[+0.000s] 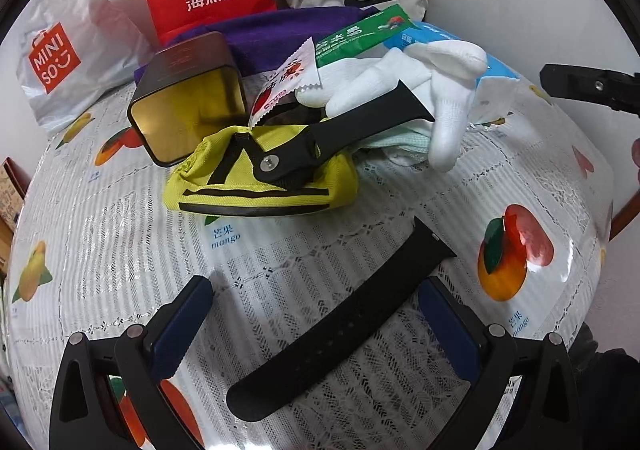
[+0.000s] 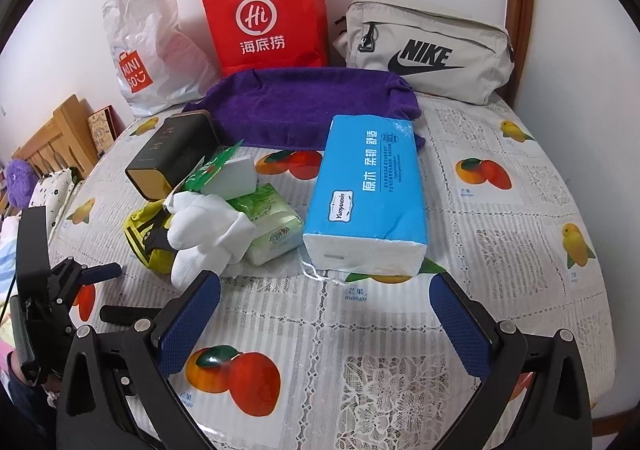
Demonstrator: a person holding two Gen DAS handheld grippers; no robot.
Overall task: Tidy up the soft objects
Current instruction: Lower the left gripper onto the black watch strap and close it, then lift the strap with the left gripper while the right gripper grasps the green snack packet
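My left gripper is open low over the table, and a black watch strap lies flat between its blue pads, untouched. A second black strap piece rests on a yellow pouch, beside white socks. My right gripper is open and holds nothing, just in front of a blue tissue pack. Left of that pack are a green tissue pack, the white socks and the yellow pouch. A purple towel lies behind them.
A black and gold tin lies on its side by the pouch. Along the wall stand a white Miniso bag, a red paper bag and a beige Nike bag. A fruit-print tablecloth covers the table.
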